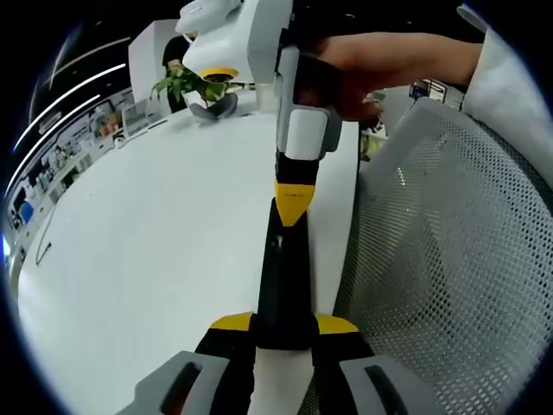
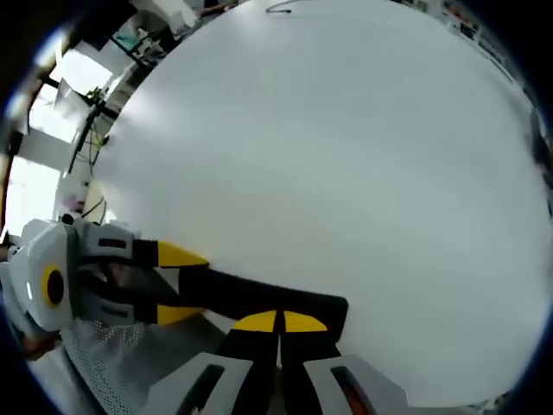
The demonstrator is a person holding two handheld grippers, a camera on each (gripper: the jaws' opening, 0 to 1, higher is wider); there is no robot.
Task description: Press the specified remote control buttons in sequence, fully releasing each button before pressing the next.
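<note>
Left gripper view, left tool (image 1: 283,333) clamping black remote (image 1: 283,277) lengthwise, right tool (image 1: 292,207) closed on its far end.

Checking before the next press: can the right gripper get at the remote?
Probably yes: the left gripper holds the remote by one end, and the right gripper, jaws shut, sits right at it.

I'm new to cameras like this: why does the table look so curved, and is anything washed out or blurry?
Left gripper view: the fisheye lens bows the white table and the mesh chair, while the near jaws blur. Right gripper view: the table bulges like a dome, windows at upper left blow out, and the remote stays dark.
</note>
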